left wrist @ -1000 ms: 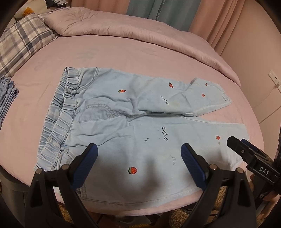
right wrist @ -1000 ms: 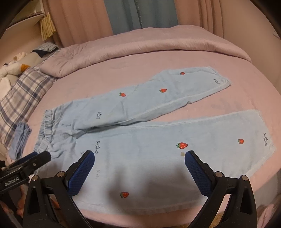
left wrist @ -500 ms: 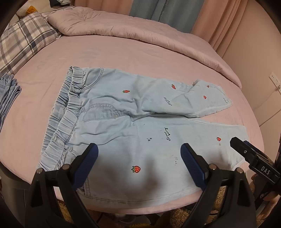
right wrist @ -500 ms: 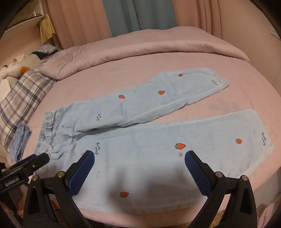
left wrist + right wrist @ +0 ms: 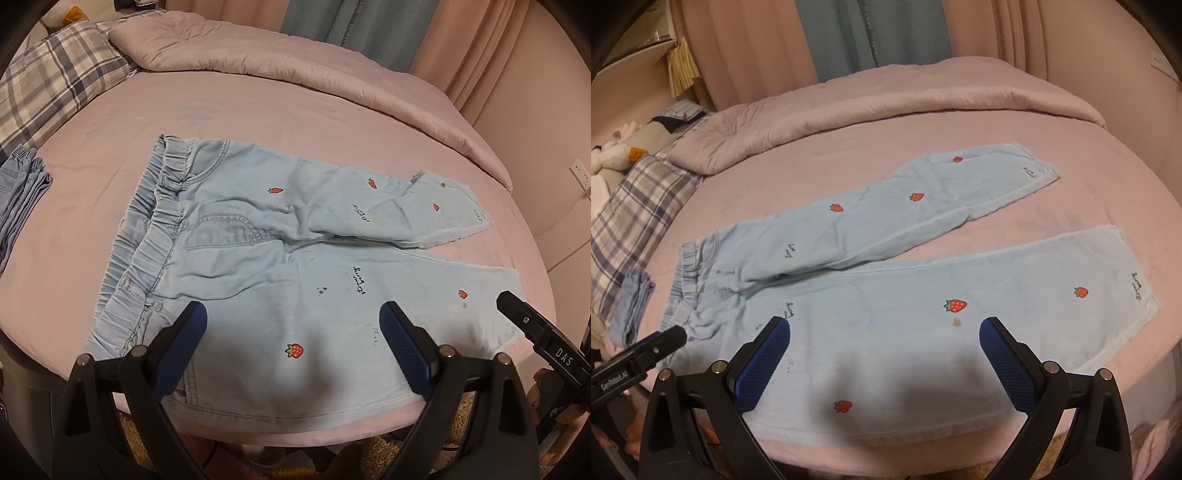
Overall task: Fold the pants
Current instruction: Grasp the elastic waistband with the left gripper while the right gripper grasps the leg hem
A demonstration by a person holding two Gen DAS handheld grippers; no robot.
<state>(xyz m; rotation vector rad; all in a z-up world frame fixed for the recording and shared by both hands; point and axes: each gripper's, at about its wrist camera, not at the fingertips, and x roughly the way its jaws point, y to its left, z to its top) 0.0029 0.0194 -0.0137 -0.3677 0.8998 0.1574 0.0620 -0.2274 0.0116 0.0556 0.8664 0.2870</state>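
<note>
Light blue pants (image 5: 258, 266) with small red strawberries lie flat on the pink bed, waistband (image 5: 155, 236) to the left, both legs spread apart to the right. They also show in the right wrist view (image 5: 905, 295). My left gripper (image 5: 291, 332) is open and empty, above the near leg close to the waistband. My right gripper (image 5: 884, 341) is open and empty, above the middle of the near leg. Each gripper shows at the edge of the other's view: the right one (image 5: 532, 332), the left one (image 5: 639, 354).
A pink quilt (image 5: 295, 62) is bunched along the far side of the bed. A plaid pillow (image 5: 48, 85) and a stack of folded blue clothes (image 5: 18, 199) lie at the left. The bed's front edge (image 5: 295, 424) is just under the grippers. Curtains hang behind.
Both grippers have drawn back and risen slightly, so the pants sit a little farther off in both views. The pants have not moved. Both grippers stay open.
</note>
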